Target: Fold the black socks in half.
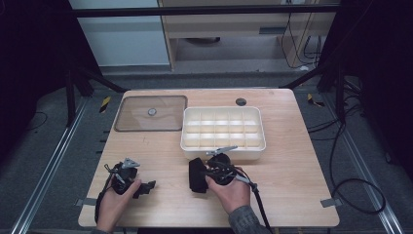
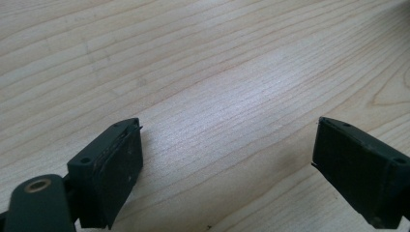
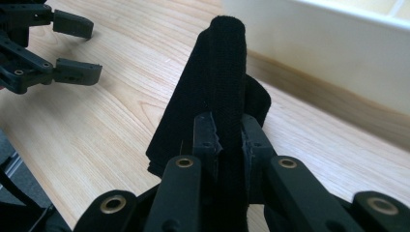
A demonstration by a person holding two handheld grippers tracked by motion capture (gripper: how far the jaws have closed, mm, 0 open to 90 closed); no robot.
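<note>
Hands first, since they're closest: the left gripper (image 1: 146,186) sits low near the worktop's (image 1: 292,195) front edge with its jaws spread wide and nothing between them, just bare wood under it. Next to it, the right gripper (image 3: 227,133) has its jaws pinching a black cloth (image 3: 212,92), folded into a thick wad, right at the fold. In the high view the cloth (image 1: 197,174) hangs just in front of the white tray (image 1: 263,146). My guess is it's light and floppy, so it'll sag and may unfold wherever it isn't pinched. Grabbing across the folded edge, all layers at once, looks like the safe hold, and nothing about it seems fragile or slippery. Further back, the tray's many compartments look empty. A clear lid (image 1: 151,113) lies flat beside it at the far left.
</note>
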